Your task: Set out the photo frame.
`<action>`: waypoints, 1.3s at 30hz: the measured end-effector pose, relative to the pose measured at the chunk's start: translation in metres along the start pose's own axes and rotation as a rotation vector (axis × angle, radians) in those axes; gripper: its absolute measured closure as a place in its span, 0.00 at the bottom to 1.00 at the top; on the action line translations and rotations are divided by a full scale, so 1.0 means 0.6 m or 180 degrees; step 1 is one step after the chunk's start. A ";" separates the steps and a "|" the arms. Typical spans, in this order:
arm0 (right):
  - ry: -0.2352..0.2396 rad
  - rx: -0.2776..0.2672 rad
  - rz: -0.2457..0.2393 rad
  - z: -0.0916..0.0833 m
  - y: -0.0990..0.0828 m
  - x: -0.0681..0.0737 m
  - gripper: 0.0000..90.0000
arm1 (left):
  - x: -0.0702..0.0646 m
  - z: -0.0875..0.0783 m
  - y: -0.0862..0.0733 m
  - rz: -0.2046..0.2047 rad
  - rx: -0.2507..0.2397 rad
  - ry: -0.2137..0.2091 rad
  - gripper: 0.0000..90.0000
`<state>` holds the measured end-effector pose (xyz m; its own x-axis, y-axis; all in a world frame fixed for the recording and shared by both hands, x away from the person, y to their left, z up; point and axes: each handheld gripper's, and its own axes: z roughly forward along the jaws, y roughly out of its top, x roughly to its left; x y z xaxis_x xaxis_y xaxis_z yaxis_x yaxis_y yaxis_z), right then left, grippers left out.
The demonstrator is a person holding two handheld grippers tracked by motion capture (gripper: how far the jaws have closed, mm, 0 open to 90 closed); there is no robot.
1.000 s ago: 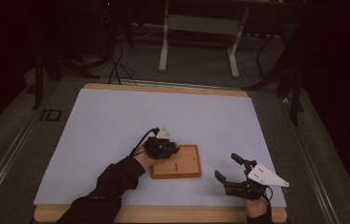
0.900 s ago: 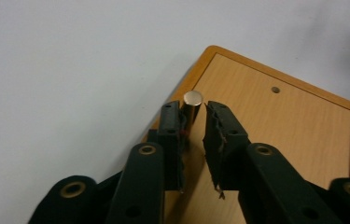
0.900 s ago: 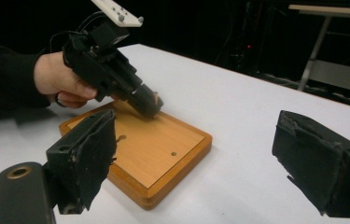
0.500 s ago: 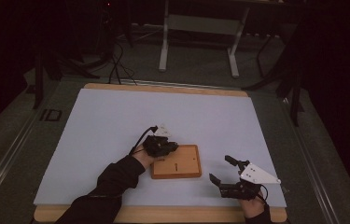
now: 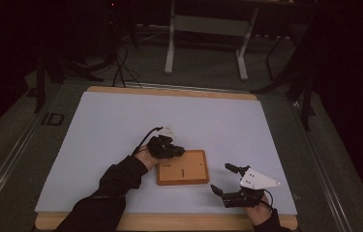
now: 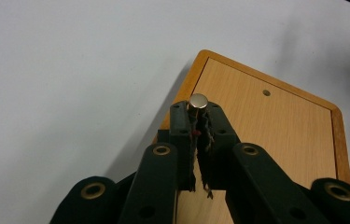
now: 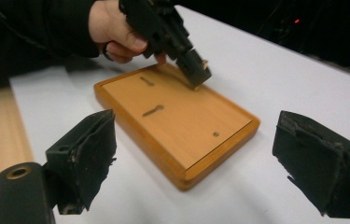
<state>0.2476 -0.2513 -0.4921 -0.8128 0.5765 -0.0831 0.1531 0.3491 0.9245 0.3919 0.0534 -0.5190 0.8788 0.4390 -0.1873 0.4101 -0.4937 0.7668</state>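
Pale blue-grey table top [image 5: 121,130] with a light wooden rim.
A flat rectangular orange-brown wooden board [image 5: 189,174] lies on it toward six o'clock.

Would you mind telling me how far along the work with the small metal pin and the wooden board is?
Done: the left hand-held gripper has closed on the small metal pin. In hand: it holds the pin over a corner of the wooden board. Left: placing the pin, perhaps in the board's small hole. The right hand-held gripper waits open beside the board.
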 end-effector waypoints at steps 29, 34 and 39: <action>-0.0866 0.1042 -0.3374 0.089 -0.064 0.081 0.52 | 0.043 0.005 0.004 -0.0211 0.0021 -0.0483 0.95; -0.0940 0.1039 -0.3706 0.096 -0.075 0.081 0.58 | 0.043 0.006 0.004 -0.0202 0.0019 -0.0492 0.95; -0.1042 0.1008 -0.3993 0.103 -0.085 0.082 0.64 | 0.044 0.006 0.004 -0.0210 0.0024 -0.0506 0.95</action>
<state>0.2345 -0.1950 -0.5664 -0.3340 -0.1246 -0.9343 -0.4347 0.8999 0.0354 0.4169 0.0610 -0.5246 0.8772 0.3466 -0.3322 0.4694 -0.4736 0.7453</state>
